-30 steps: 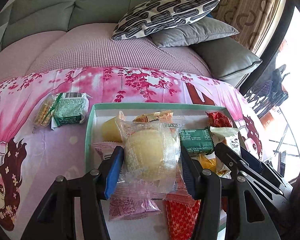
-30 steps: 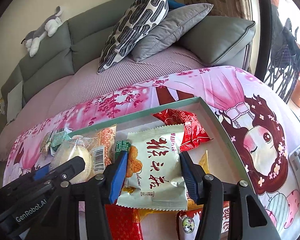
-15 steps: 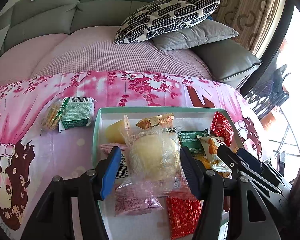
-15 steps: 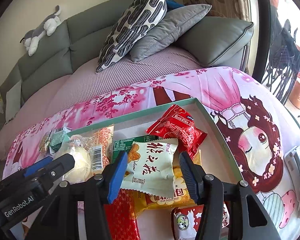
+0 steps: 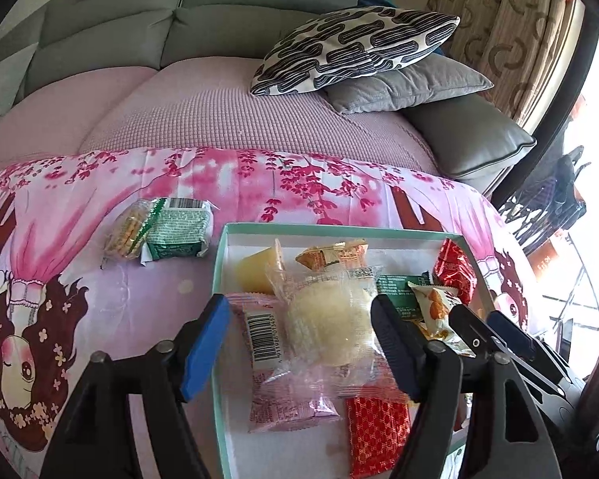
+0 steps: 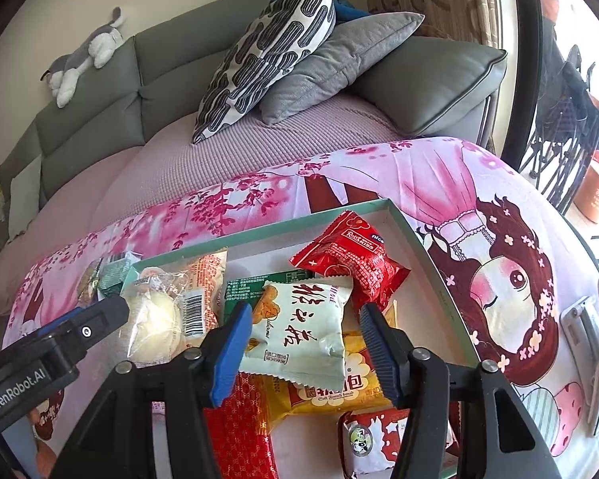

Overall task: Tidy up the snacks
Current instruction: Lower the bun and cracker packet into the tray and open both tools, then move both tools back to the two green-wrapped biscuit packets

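Blue-padded jaws of the left gripper (image 5: 299, 339) are opening; the clear-wrapped bun (image 5: 331, 327) lies between them in the tray (image 5: 219, 263), clear of both pads, its long axis running away from the camera. Likewise the right gripper (image 6: 305, 345) is opening, its pads off the white packet (image 6: 299, 335) lying between them atop a yellow packet (image 6: 331, 391), its long axis also running away. Farther in sits a red packet (image 6: 351, 255). Outside the tray, on the pink cloth (image 5: 80, 207), lies a green packet (image 5: 177, 231).

Bright window glare, fisheye-warped edges
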The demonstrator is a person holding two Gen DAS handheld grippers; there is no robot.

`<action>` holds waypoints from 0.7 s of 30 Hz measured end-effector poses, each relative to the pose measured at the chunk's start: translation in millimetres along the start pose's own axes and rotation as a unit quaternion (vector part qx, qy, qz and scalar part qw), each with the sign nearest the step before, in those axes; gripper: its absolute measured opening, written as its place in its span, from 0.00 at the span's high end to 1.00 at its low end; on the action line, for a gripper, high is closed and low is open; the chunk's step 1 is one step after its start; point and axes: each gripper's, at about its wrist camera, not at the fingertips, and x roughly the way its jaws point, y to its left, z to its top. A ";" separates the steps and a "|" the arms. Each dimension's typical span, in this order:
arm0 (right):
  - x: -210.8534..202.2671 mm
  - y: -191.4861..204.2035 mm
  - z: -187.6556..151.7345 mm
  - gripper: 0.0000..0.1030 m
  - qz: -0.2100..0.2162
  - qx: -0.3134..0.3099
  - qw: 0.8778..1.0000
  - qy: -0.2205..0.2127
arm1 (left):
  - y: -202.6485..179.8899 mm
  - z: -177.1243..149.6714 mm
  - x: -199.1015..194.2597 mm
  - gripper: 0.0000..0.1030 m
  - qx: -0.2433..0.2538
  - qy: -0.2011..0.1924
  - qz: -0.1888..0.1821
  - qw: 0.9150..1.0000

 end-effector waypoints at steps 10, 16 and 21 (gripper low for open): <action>4.7 -0.2 -1.4 0.18 -0.002 -0.002 1.000 0.006 | 9.2 2.2 -3.0 0.13 -0.002 -0.017 0.033 0.999; 5.1 1.6 -1.8 0.02 -0.005 -0.010 1.000 0.004 | 11.6 2.6 -3.8 0.11 0.005 -0.027 0.049 0.998; 5.0 2.2 -1.8 0.00 -0.003 -0.011 1.000 0.002 | 13.8 2.5 -3.5 0.07 0.009 -0.034 0.067 0.997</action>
